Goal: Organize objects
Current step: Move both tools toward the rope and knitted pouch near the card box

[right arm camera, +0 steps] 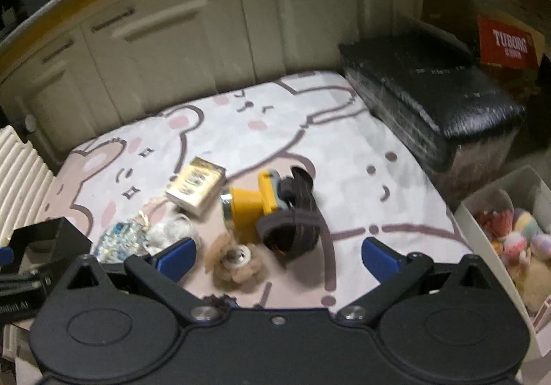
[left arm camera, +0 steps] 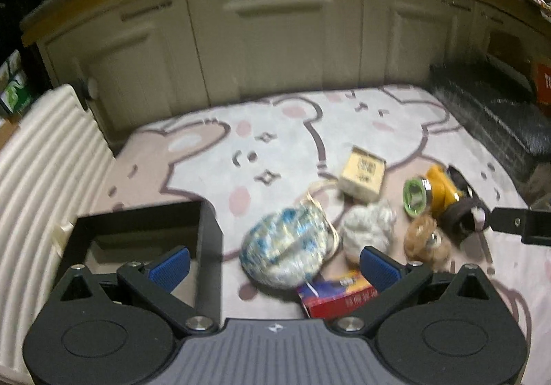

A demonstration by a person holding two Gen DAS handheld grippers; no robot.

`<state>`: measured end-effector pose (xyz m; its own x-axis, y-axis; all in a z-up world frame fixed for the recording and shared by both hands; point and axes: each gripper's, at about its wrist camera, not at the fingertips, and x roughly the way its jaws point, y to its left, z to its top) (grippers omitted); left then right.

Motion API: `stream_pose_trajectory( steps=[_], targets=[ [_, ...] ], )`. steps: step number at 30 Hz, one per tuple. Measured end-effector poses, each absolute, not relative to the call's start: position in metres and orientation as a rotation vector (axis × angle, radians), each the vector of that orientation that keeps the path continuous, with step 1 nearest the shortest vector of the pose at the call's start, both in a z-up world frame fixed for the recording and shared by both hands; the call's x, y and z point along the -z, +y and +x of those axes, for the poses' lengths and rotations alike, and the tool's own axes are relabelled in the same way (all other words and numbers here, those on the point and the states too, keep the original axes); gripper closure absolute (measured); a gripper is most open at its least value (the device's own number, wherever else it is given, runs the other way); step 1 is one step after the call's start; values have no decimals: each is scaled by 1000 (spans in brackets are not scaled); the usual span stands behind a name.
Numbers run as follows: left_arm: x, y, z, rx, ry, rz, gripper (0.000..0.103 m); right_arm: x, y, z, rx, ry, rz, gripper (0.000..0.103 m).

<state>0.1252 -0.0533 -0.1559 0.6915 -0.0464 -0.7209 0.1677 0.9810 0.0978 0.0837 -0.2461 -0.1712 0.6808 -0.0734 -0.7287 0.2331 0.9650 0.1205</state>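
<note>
Right gripper [right arm camera: 277, 255] fingers spread wide, empty, above cartoon-bear mat [right arm camera: 344, 157]. On mat: yellow headlamp [right arm camera: 253, 204] with dark strap [right arm camera: 294, 223], beige box [right arm camera: 196, 190] just beside, furry brown item [right arm camera: 234, 264] between fingers, blue-white bundle [right arm camera: 118, 242] at left. At right: black wrapped case [right arm camera: 434, 92], white bin [right arm camera: 482, 223] holding plush toys [right arm camera: 516, 233].

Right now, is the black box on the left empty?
Cannot tell fully: the black box is open-topped and nothing shows inside, but the left gripper hides part.
</note>
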Motion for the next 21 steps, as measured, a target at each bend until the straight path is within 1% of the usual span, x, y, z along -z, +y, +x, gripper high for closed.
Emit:
stream_pose_trajectory(
  steps=[8, 14, 21],
  targets=[
    [191, -63, 116, 169, 839, 164, 0, 202, -232, 78, 114, 814, 76, 0],
    [206, -64, 112, 181, 855, 167, 0, 220, -229, 72, 51, 806, 48, 0],
    [219, -64, 109, 202, 870, 144, 0, 234, -225, 51, -26, 702, -3, 0]
  ],
)
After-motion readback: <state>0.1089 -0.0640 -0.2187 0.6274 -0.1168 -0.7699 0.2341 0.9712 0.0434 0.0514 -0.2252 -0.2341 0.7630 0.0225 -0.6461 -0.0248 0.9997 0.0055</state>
